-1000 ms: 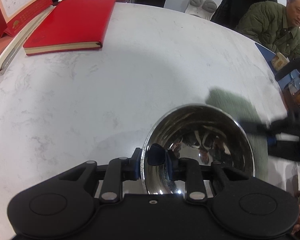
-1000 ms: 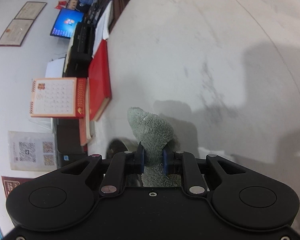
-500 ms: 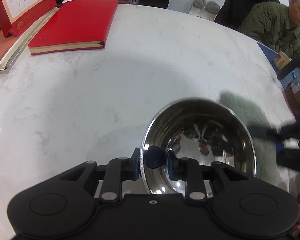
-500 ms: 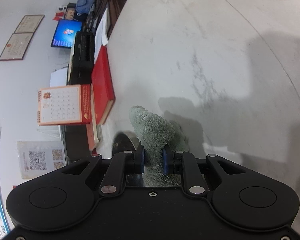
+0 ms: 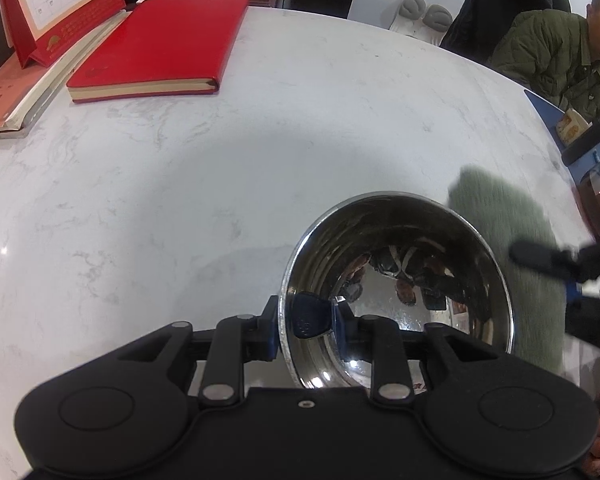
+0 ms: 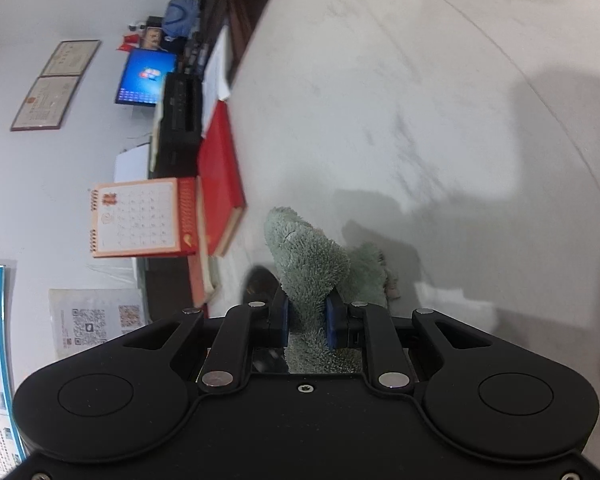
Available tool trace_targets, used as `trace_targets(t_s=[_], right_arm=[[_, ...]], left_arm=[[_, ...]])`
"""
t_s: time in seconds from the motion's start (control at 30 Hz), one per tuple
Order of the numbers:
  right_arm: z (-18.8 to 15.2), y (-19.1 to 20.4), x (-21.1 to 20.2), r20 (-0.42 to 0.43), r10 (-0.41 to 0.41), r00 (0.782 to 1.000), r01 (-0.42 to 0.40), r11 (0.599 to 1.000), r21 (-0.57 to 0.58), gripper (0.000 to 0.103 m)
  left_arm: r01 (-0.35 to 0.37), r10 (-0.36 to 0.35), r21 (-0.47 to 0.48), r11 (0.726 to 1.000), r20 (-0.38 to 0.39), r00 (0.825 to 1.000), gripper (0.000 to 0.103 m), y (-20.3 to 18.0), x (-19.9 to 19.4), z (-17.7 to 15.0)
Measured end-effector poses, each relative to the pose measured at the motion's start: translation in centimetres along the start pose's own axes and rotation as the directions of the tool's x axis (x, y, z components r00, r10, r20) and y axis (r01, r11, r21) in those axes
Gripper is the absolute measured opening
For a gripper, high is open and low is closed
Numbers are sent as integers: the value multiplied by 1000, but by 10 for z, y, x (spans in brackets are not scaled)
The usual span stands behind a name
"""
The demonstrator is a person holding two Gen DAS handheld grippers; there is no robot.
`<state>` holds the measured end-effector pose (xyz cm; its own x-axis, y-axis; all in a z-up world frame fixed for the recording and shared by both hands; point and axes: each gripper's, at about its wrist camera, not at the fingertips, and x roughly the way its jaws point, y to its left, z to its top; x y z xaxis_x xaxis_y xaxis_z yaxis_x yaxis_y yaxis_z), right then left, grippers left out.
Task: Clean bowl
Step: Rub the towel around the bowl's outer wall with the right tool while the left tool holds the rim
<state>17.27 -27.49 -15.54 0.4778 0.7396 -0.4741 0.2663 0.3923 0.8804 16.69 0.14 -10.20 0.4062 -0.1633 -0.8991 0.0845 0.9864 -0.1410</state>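
bowl (image 5: 400, 280) lifted higher, cloth (image 6: 312, 268) still gripped

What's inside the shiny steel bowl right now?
Inside the shiny steel bowl, only mirror reflections and one blue pad of the left gripper, clamped over the rim. The near bottom is hidden behind the gripper body. The grey-green fluffy cloth stays outside, in the right gripper.

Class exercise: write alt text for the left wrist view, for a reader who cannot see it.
The left tool grips the near rim of a shiny steel bowl over a white marble table. A red notebook lies behind; a green cloth hangs right.
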Motion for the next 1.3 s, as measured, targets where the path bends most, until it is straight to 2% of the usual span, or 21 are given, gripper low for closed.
trace_targets(t_s=[0.3, 0.53, 0.73, 0.87, 1.13, 1.3], right_arm=[[-26, -14, -12, -18, 15, 1000, -14, 999, 52, 16], [-11, 5, -6, 7, -8, 1000, 8, 1000, -28, 16], [-42, 2, -18, -22, -57, 998, 55, 997, -51, 16], [-51, 9, -19, -21, -86, 996, 84, 993, -87, 17], [-31, 23, -10, 9, -109, 994, 109, 982, -155, 17], [-22, 27, -4, -5, -114, 993, 111, 978, -175, 17]], left_arm=[[-7, 7, -6, 1000, 11, 1000, 26, 1, 1, -1], [-12, 12, 1, 1000, 7, 1000, 26, 1, 1, -3], [-9, 9, -19, 1000, 21, 1000, 27, 2, 3, -4], [-12, 12, -16, 1000, 14, 1000, 27, 1, 2, -6], [20, -20, 3, 1000, -39, 999, 27, 4, -11, -26], [23, -22, 38, 999, -14, 1000, 26, 14, -29, -23]])
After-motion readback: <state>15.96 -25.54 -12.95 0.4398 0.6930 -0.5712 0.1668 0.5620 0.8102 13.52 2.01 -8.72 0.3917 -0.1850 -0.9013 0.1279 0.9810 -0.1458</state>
